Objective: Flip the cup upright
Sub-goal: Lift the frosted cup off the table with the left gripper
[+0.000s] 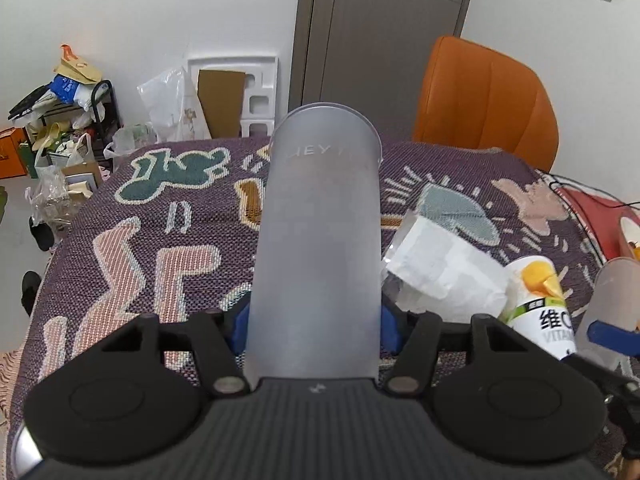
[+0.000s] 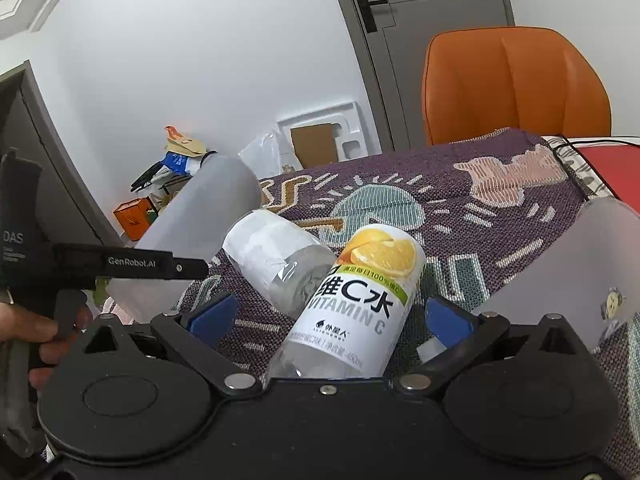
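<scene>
Left gripper (image 1: 314,330) clamps frosted cup (image 1: 318,240) between its blue pads (image 1: 238,330), cup lifted above the cloth (image 1: 160,240), long axis pointing far. Right gripper (image 2: 328,320) is spread wide, grasping nothing; vitamin bottle (image 2: 360,308) lies between its fingers. Paper roll (image 2: 276,260) lies just left of the bottle. Second frosted cup (image 2: 568,276) near right. Orange chair (image 2: 516,84) far.

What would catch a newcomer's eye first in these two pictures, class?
The tall frosted cup clamped in the left gripper fills the middle of the left wrist view. In the right wrist view, a vitamin C bottle lies on the patterned cloth between the open right gripper's fingers. An orange chair glows behind.
</scene>
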A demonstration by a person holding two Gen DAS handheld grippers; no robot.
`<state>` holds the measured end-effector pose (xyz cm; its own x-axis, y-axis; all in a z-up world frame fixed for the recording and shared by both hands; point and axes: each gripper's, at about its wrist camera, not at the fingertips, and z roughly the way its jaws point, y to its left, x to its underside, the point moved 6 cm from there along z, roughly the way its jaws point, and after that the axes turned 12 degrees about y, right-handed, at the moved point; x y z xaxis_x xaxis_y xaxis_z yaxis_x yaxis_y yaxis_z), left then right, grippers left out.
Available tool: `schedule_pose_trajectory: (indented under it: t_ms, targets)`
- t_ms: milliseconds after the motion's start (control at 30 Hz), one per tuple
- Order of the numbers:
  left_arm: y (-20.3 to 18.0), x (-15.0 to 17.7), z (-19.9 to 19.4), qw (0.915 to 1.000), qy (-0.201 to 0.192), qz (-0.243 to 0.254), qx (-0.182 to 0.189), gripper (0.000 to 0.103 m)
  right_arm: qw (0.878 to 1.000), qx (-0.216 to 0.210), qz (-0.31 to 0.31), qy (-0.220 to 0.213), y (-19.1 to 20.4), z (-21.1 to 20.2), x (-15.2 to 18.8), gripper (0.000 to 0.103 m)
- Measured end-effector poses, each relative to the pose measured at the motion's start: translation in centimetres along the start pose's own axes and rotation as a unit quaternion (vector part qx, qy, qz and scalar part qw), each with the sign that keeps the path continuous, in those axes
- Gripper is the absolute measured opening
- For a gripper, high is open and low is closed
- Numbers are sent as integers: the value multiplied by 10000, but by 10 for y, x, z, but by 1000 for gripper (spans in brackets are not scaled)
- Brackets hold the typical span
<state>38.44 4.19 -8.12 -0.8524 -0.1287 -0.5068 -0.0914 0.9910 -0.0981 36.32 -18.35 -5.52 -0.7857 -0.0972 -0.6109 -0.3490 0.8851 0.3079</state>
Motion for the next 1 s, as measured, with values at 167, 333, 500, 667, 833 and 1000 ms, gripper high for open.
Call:
schedule_pose_trajectory:
  t_ms: [167,333,500,667,833,1000]
  targets:
    - [-5,1,-20,9997,-214,9,117,59,10000,-9,65,15,-3,-2,3,103]
    - [-13,6,-48,9989,-387,58,261,59,9999,-98,104,-46,-2,-12,6,103]
    - [-19,18,-74,9981,-553,83,270,60,9997,-188,51,-136,7,-28,13,103]
    - [-26,39,-100,9971,-666,102,347,60,9993,-271,-17,-244,16,-49,22,103]
    - [-30,63,-119,9966,-716,98,407,60,9990,-296,-93,-332,23,-71,36,103]
    - [-35,86,-131,9961,-720,97,493,60,9990,-264,-150,-336,24,-87,53,103]
